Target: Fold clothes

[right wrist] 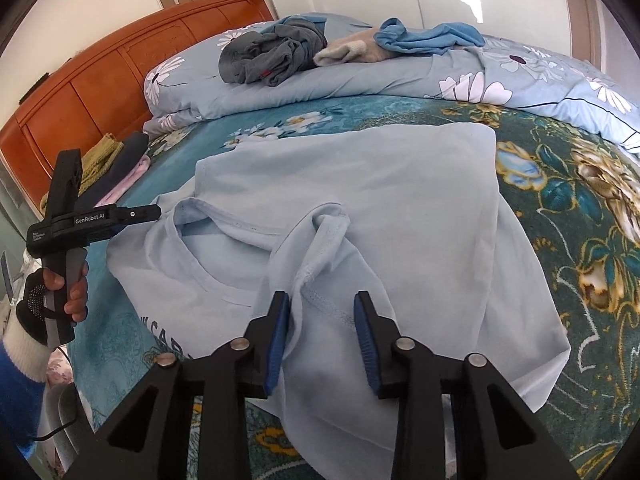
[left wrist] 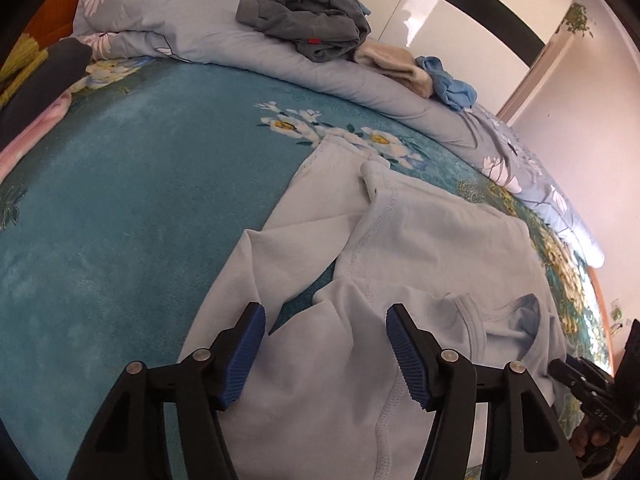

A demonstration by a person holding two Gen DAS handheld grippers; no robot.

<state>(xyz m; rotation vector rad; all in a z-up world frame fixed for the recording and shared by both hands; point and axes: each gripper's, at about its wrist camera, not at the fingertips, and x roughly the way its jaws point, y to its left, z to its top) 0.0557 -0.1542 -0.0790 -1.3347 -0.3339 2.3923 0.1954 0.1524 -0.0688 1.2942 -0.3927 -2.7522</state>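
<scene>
Shirt [right wrist: 360, 200] on floral bed [right wrist: 560, 208]

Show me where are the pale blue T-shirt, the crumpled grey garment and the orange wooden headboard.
pale blue T-shirt [right wrist: 360, 184]: right wrist view, flat back panel.
crumpled grey garment [left wrist: 304, 20]: left wrist view, middle of the heap.
orange wooden headboard [right wrist: 120, 76]: right wrist view, centre panel.

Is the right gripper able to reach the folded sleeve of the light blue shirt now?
Probably yes. The right gripper hovers open directly over the sleeve of the light blue shirt, with nothing lying between them.
</scene>
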